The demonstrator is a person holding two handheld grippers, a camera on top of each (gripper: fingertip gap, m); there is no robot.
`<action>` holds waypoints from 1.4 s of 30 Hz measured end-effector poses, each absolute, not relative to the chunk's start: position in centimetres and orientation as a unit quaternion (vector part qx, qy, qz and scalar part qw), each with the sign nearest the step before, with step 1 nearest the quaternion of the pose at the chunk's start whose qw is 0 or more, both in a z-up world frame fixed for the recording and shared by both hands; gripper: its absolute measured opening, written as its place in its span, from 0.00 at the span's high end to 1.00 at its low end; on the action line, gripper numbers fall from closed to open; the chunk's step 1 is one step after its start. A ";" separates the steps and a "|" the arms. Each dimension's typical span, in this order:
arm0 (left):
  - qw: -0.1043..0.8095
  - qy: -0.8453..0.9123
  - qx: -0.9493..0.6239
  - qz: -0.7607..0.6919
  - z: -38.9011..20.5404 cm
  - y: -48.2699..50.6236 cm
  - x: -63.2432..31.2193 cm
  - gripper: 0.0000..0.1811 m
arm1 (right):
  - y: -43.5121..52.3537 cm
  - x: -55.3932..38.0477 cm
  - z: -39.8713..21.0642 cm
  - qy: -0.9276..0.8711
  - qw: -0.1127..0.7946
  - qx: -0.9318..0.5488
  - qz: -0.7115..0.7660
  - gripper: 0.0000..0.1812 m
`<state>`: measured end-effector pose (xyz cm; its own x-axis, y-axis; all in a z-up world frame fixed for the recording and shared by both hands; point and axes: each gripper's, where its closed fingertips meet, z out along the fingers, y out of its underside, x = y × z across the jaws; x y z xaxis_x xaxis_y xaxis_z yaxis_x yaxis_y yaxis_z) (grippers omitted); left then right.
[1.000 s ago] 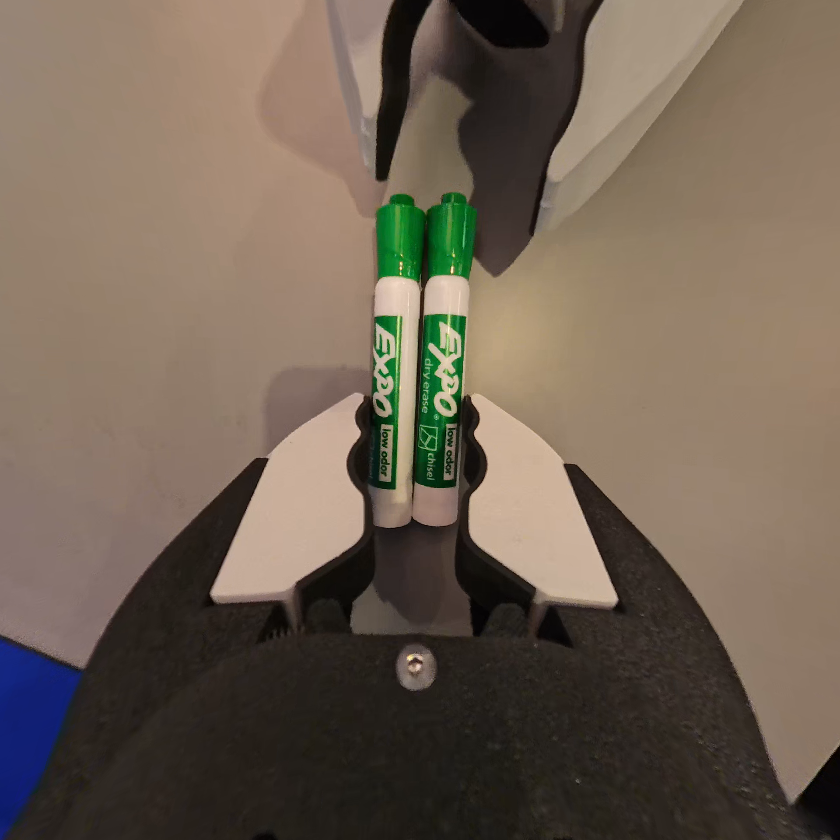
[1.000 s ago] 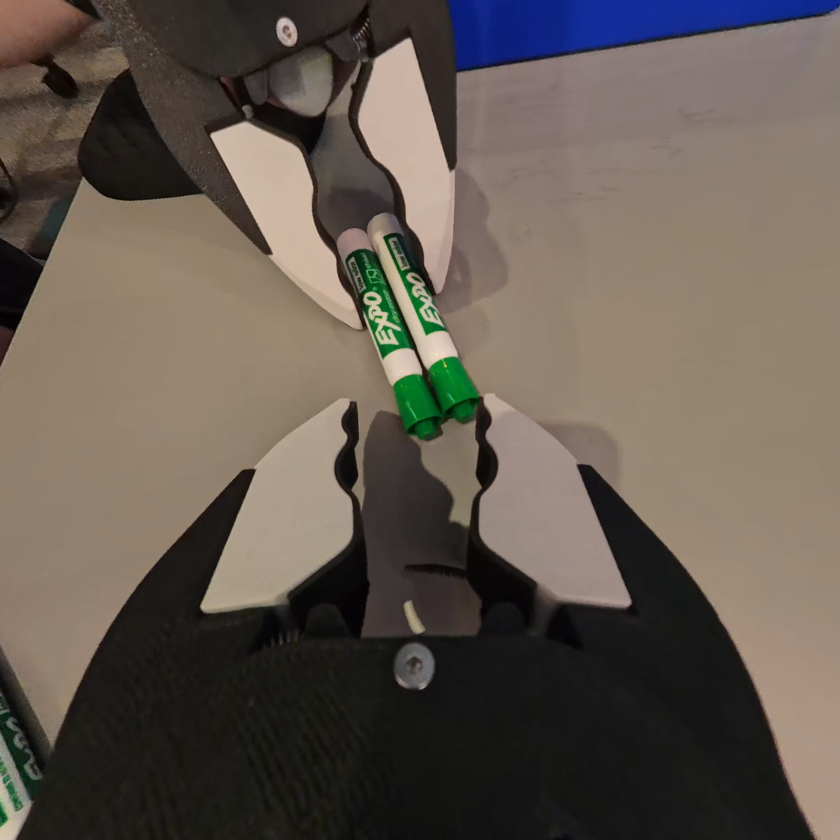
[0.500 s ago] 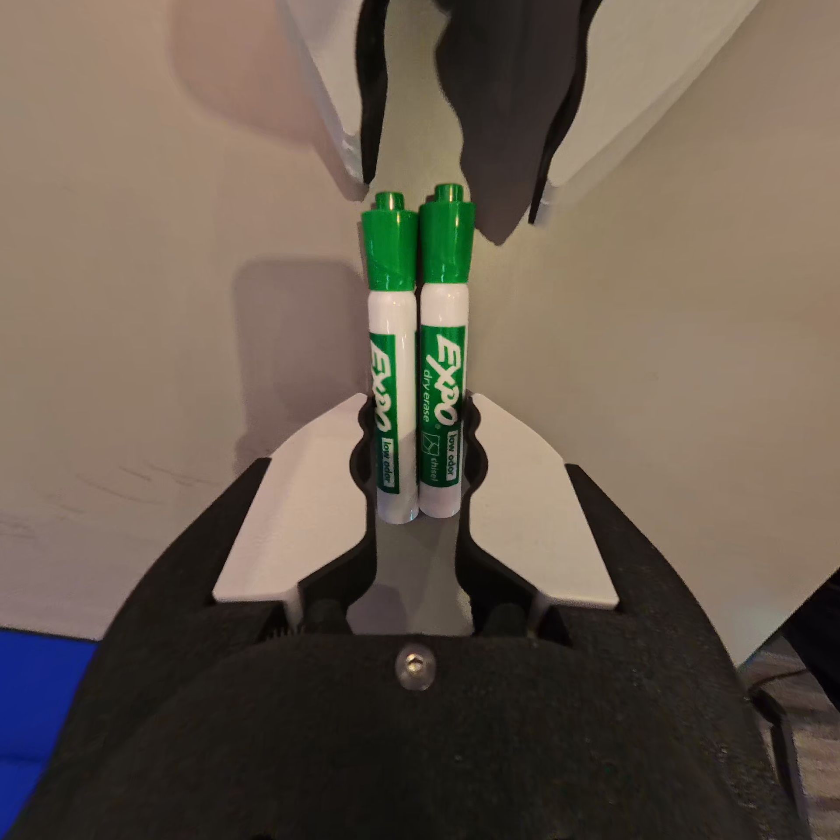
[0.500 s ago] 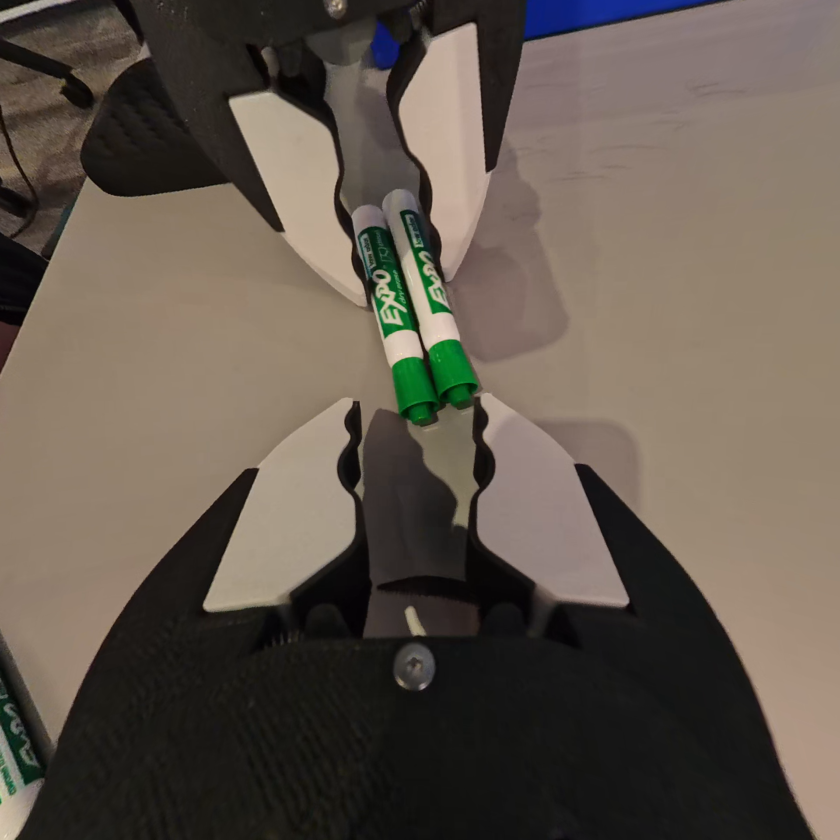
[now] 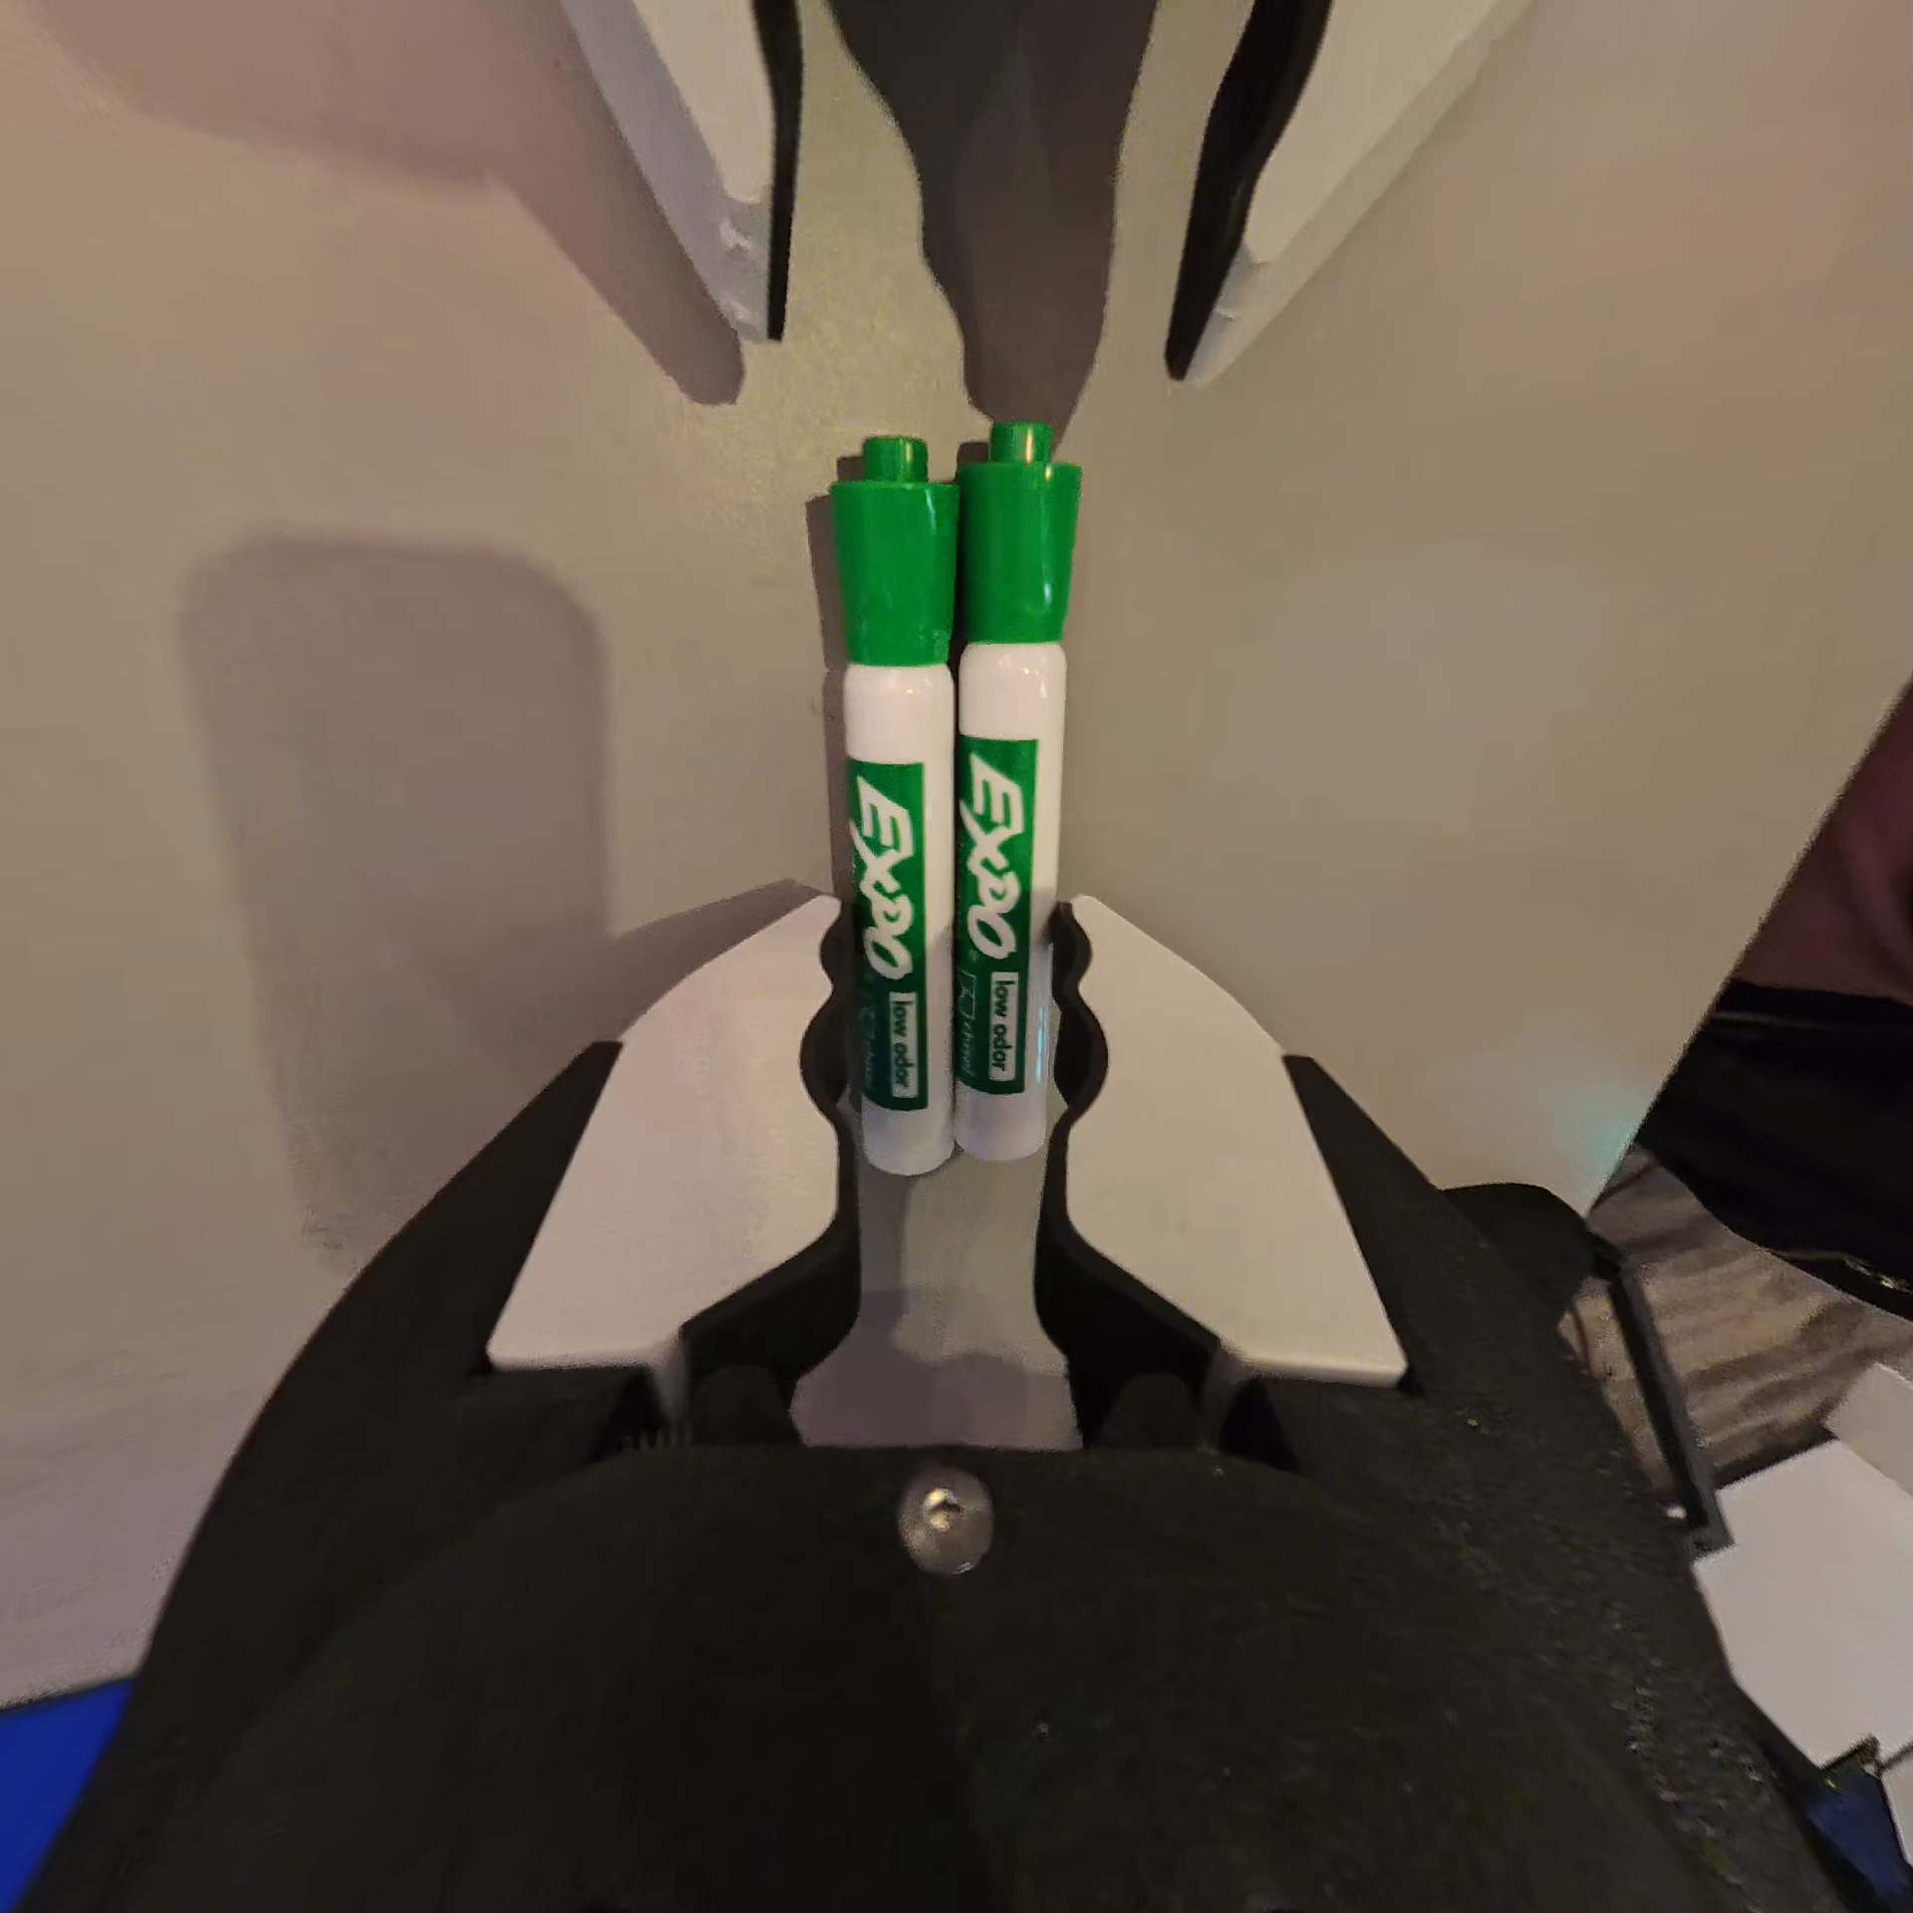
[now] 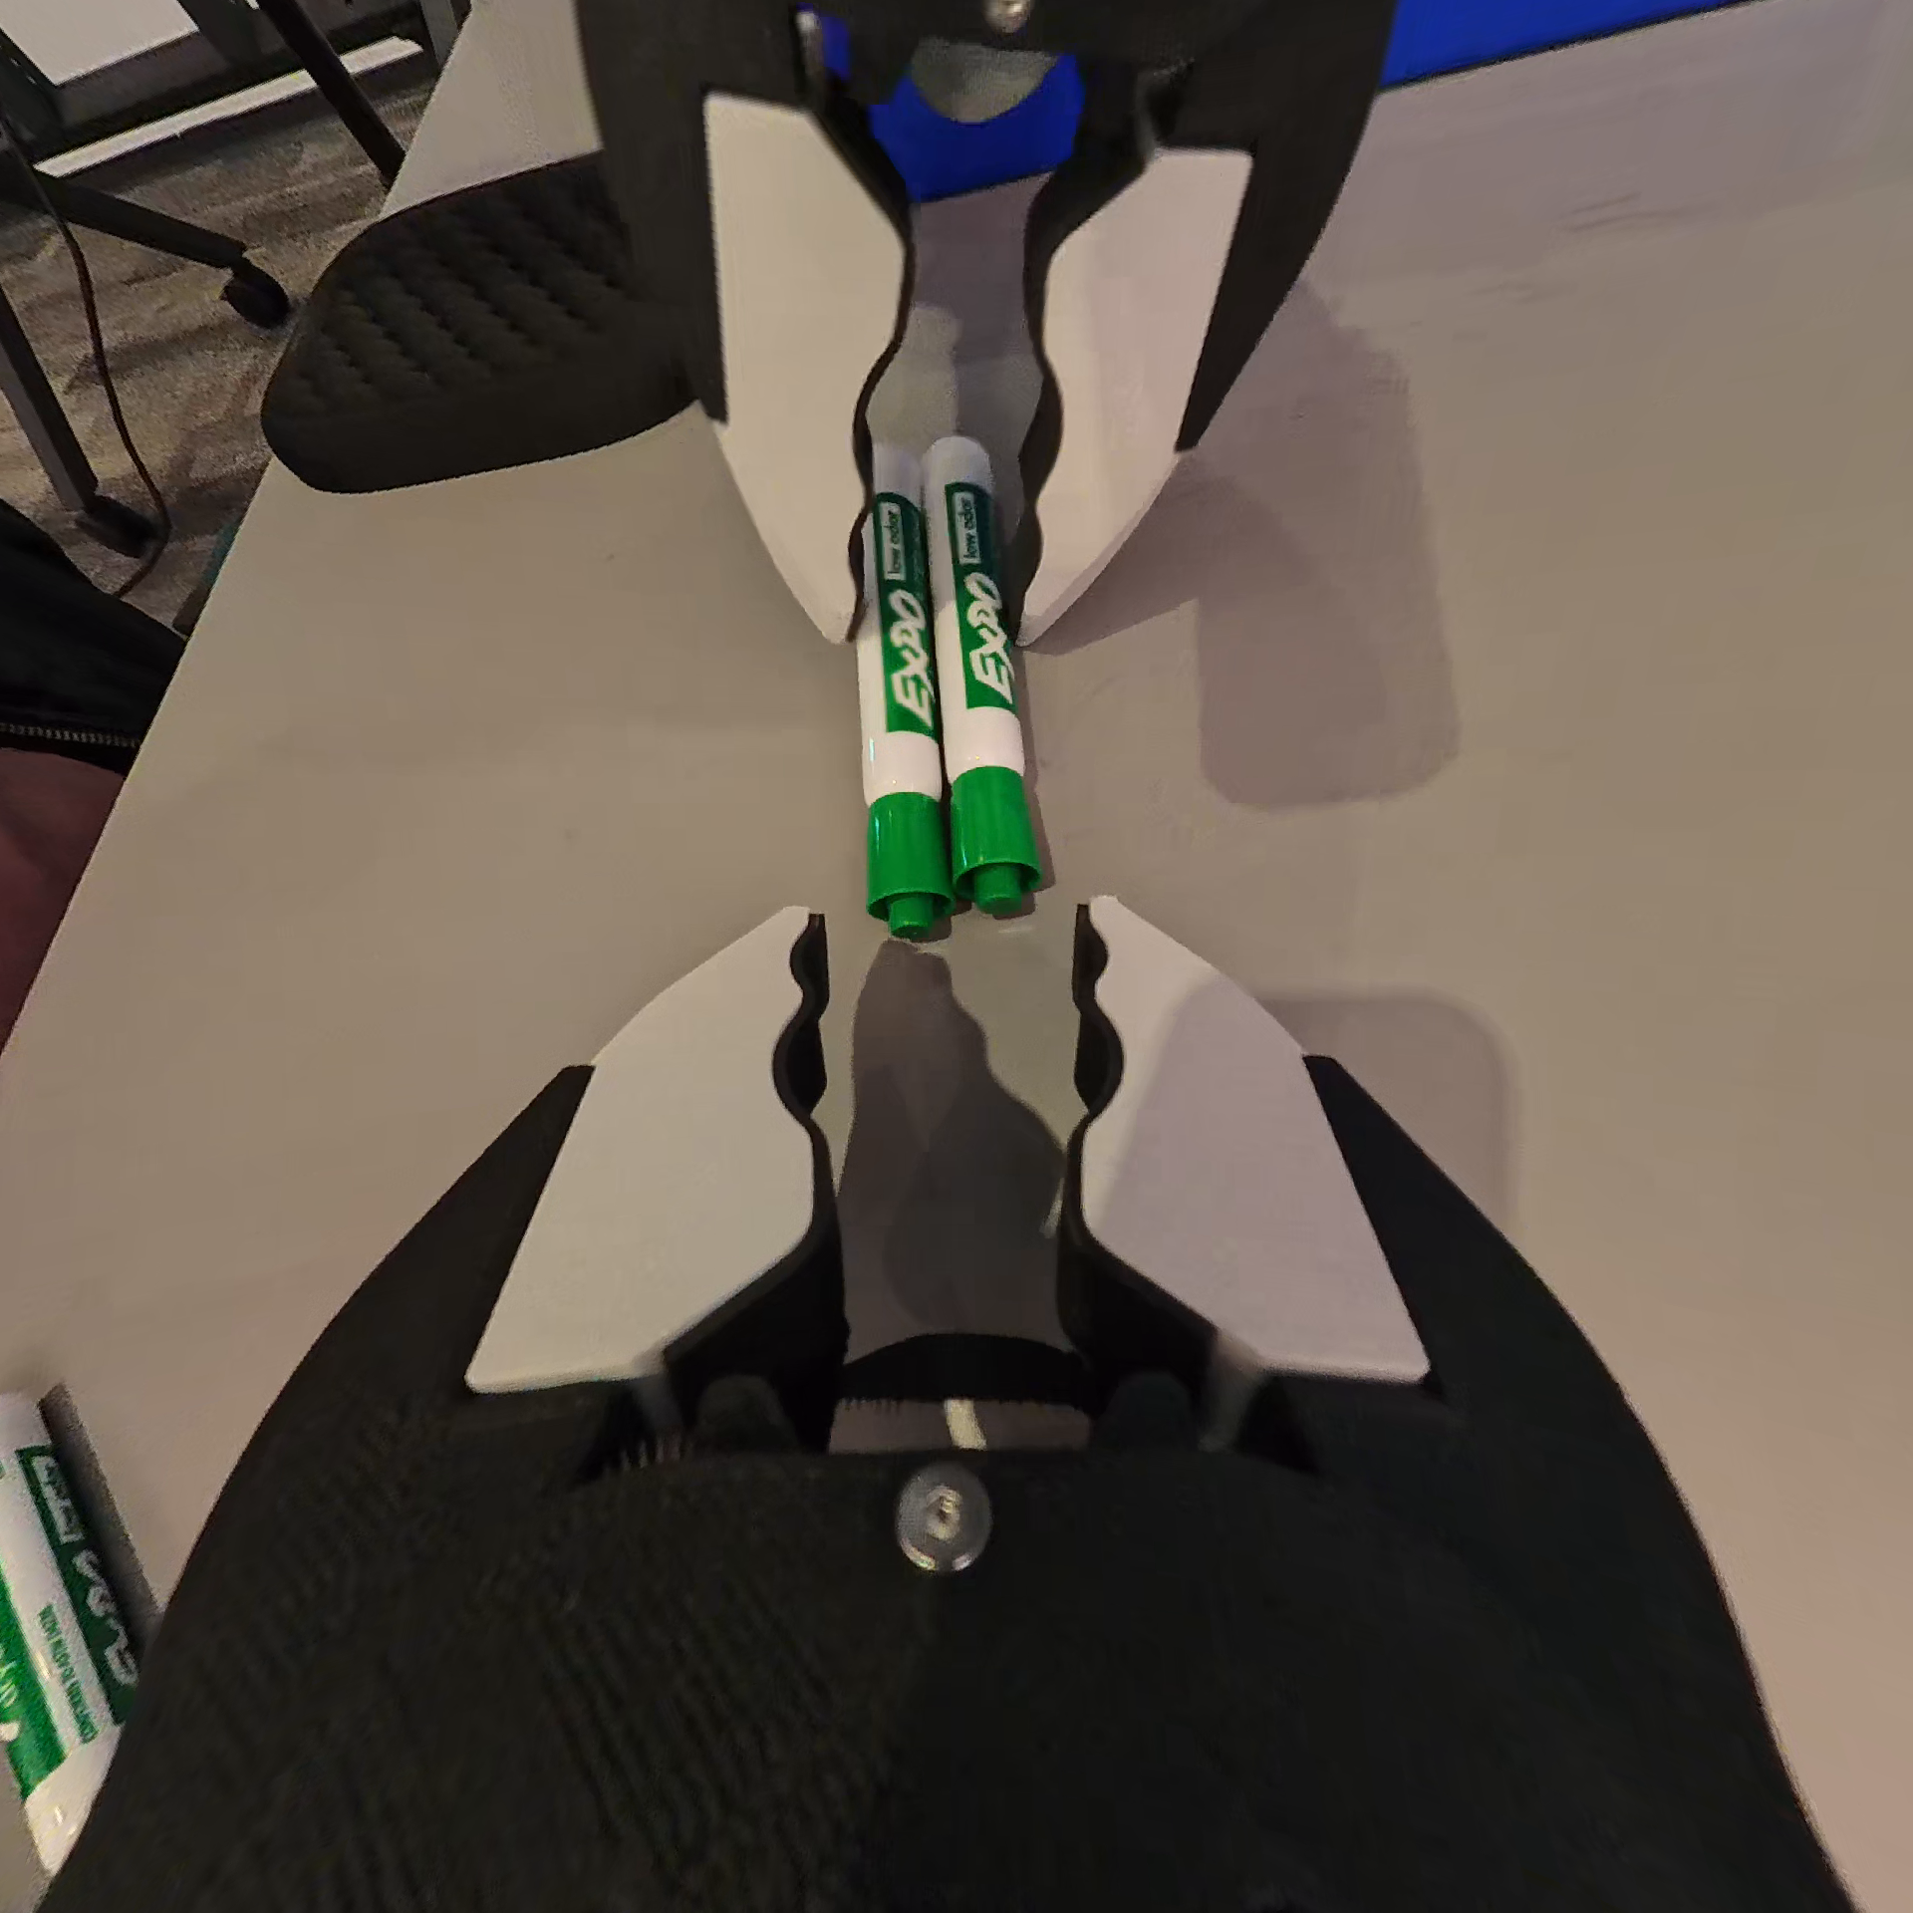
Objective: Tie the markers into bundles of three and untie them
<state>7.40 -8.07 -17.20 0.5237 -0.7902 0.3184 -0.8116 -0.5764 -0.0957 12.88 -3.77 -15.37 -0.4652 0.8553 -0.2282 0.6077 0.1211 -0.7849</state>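
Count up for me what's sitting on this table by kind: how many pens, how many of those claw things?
Green-capped markers lying side by side between the claws: 2
More markers at the table's near left edge, partly cut off: at least 1
Grippers: 2, the left gripper and the right gripper
Total: 5 things at least

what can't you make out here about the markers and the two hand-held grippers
- Left wrist view: whether the left hand-held gripper pinches the two green markers or only flanks them.
- Right wrist view: the third marker, cut off by the left edge.
- Right wrist view: the dark strap and white piece at the right hand-held gripper's base, mostly hidden by the gripper body.
- Either view: any tie around the pair; none shows.
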 end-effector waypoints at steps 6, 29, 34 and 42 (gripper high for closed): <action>0.033 -0.429 0.875 0.221 -17.0 -7.9 7.4 0.80 | -4.0 12.8 -15.2 -0.736 0.138 -0.493 0.442 0.74; -0.007 -0.475 0.880 -0.010 -18.1 -8.2 7.4 0.90 | -4.4 12.8 -15.0 -0.736 0.134 -0.488 0.449 0.75; -0.050 -0.440 0.896 0.014 -18.0 -7.6 7.4 0.90 | -4.2 13.1 -14.0 -0.721 0.138 -0.485 0.476 0.78; -0.197 -0.359 0.905 0.115 -16.0 -5.6 10.5 0.90 | -2.8 13.2 -11.8 -0.701 0.177 -0.481 0.496 0.78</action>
<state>10.50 -5.55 -16.04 0.7152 -0.6957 0.0668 -0.6048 -0.6640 -0.4396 13.16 -2.79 -11.77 -0.4744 0.8498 -0.2296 0.4985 0.0443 -0.8658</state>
